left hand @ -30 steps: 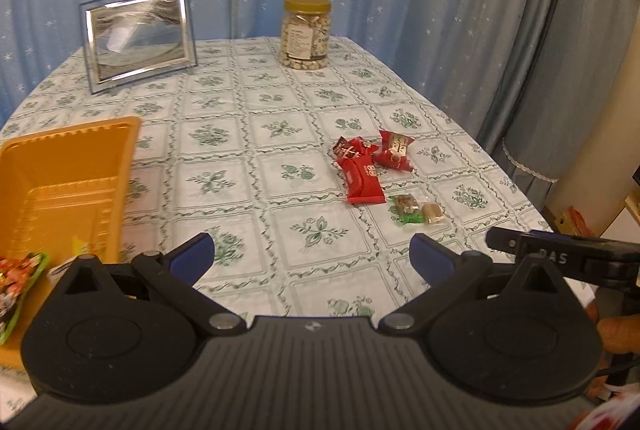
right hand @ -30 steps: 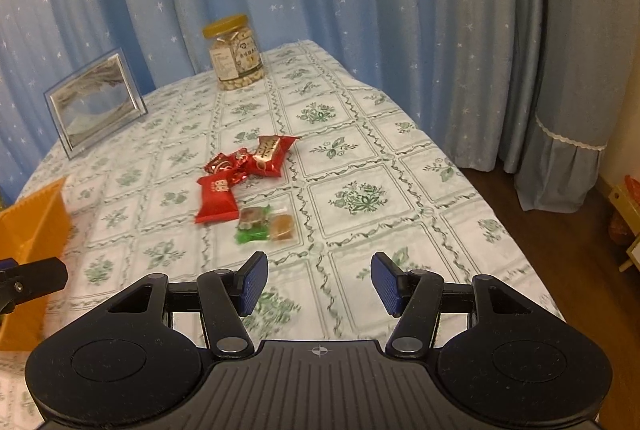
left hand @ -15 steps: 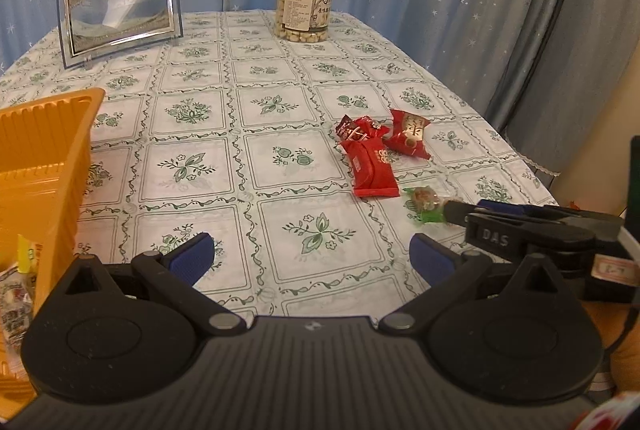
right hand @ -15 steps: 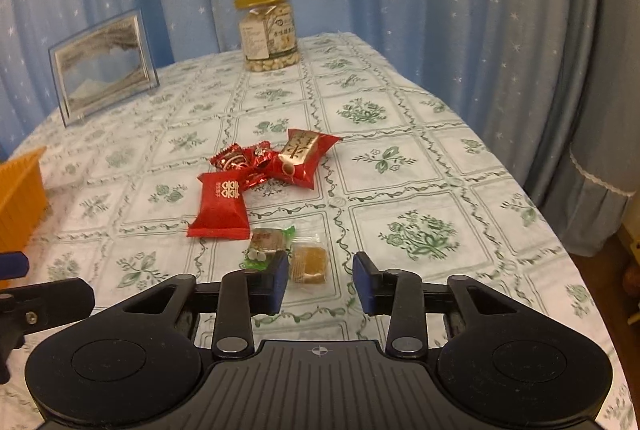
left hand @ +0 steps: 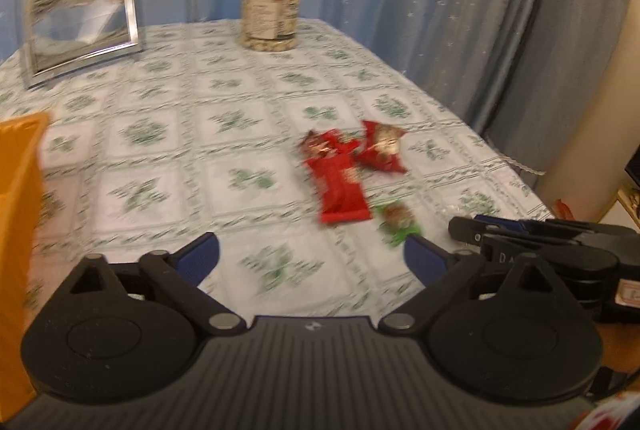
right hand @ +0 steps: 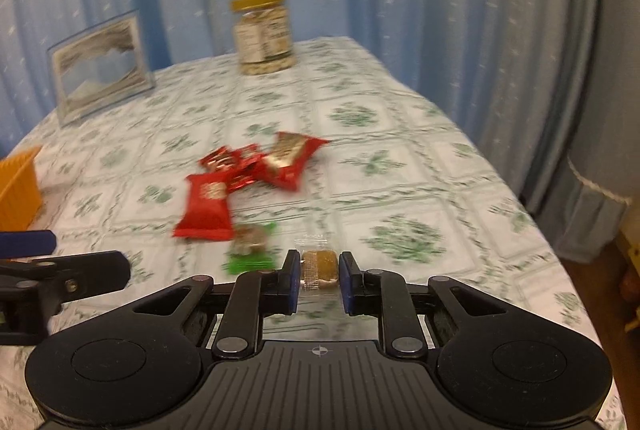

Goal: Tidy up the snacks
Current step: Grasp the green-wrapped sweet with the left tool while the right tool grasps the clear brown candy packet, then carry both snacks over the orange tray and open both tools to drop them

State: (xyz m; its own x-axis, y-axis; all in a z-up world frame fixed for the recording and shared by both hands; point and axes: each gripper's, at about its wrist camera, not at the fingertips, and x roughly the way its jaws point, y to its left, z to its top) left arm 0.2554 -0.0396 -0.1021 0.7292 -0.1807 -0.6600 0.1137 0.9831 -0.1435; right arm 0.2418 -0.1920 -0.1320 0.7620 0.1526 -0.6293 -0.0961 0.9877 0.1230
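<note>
My right gripper (right hand: pixel 319 272) is shut on a small brown snack in a clear wrapper (right hand: pixel 319 265), low over the table. Just left of it lies a green-wrapped snack (right hand: pixel 250 246). Beyond are a flat red packet (right hand: pixel 208 208), a small red candy (right hand: pixel 230 166) and a red-and-gold packet (right hand: pixel 290 156). My left gripper (left hand: pixel 310 256) is open and empty, above the cloth in front of the red packet (left hand: pixel 340 188) and green snack (left hand: pixel 398 220). The right gripper's fingers (left hand: pixel 520 230) show at its right. An orange tray (left hand: pixel 18 214) stands at the left.
A jar of nuts with a gold lid (left hand: pixel 272 16) and a picture frame (left hand: pixel 80 20) stand at the table's far end. Blue curtains hang behind. The table's right edge (right hand: pixel 532 230) drops to the floor. The orange tray's corner (right hand: pixel 18 186) shows at left.
My right gripper moved forward and down and shut on the brown snack. My left gripper shifted right, so the tray slid toward the left edge of its view.
</note>
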